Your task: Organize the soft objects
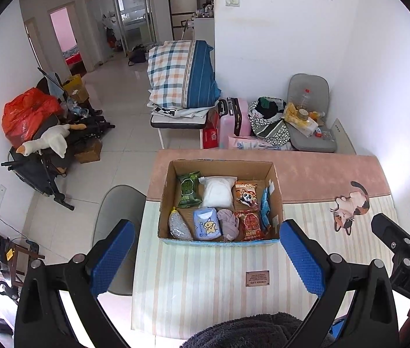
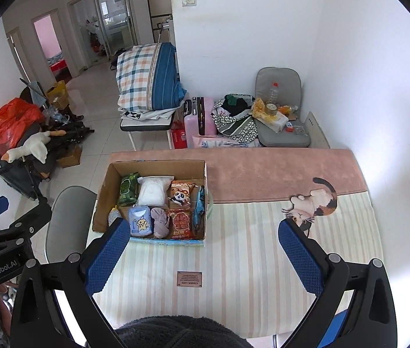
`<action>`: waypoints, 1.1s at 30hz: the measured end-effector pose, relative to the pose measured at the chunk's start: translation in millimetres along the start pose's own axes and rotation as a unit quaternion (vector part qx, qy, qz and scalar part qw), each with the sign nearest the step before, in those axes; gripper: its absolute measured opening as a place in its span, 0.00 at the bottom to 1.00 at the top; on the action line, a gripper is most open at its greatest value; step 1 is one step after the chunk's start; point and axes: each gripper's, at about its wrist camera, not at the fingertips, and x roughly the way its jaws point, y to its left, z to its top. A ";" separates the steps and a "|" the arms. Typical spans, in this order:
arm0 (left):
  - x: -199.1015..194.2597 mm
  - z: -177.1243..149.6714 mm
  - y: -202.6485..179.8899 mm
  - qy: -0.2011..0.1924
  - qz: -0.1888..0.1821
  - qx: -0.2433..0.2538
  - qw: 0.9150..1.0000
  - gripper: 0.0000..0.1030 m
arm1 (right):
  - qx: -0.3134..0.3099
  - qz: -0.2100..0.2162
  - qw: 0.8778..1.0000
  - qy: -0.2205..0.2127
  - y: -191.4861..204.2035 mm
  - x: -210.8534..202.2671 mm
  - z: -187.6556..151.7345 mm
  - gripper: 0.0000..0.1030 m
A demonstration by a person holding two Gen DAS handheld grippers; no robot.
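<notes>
Blocking box (image 2: 158,171) near-left corner: right gripper (image 2: 205,246), jaws apart.

1. Gripper fingers (image 1: 112,256) wear blue pads of rough, dimpled rubber on matt black plastic;
2. Ahead between them, a matt brown cardboard box (image 1: 277,191);
3. Beneath, a striped woven cloth mat (image 1: 205,284).

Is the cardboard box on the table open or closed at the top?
Open. The cardboard box has no flaps over the top, so its contents show plainly, such as the white pouch and the green packet.
</notes>
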 end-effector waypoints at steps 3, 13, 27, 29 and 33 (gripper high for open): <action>-0.5 -2.1 0.2 -0.003 -0.002 -0.001 1.000 1.00 | -0.001 -0.001 1.000 0.000 -0.7 -1.6 -1.7 1.00; -0.6 -2.7 1.4 -0.004 -0.003 0.001 1.000 1.00 | -0.007 -0.009 1.000 -0.007 2.6 -6.9 -4.3 1.00; -9.8 -8.4 -6.6 -0.003 -0.002 -0.003 1.000 1.00 | -0.007 -0.012 1.000 -0.017 1.0 -14.9 -5.9 1.00; -9.8 -8.4 -6.3 -0.003 -0.002 -0.003 1.000 1.00 | -0.008 -0.012 1.000 -0.017 1.1 -14.7 -5.6 1.00; -9.4 -8.5 -4.8 -0.003 -0.003 -0.002 1.000 1.00 | -0.009 -0.012 1.000 -0.019 2.7 -15.7 -6.0 1.00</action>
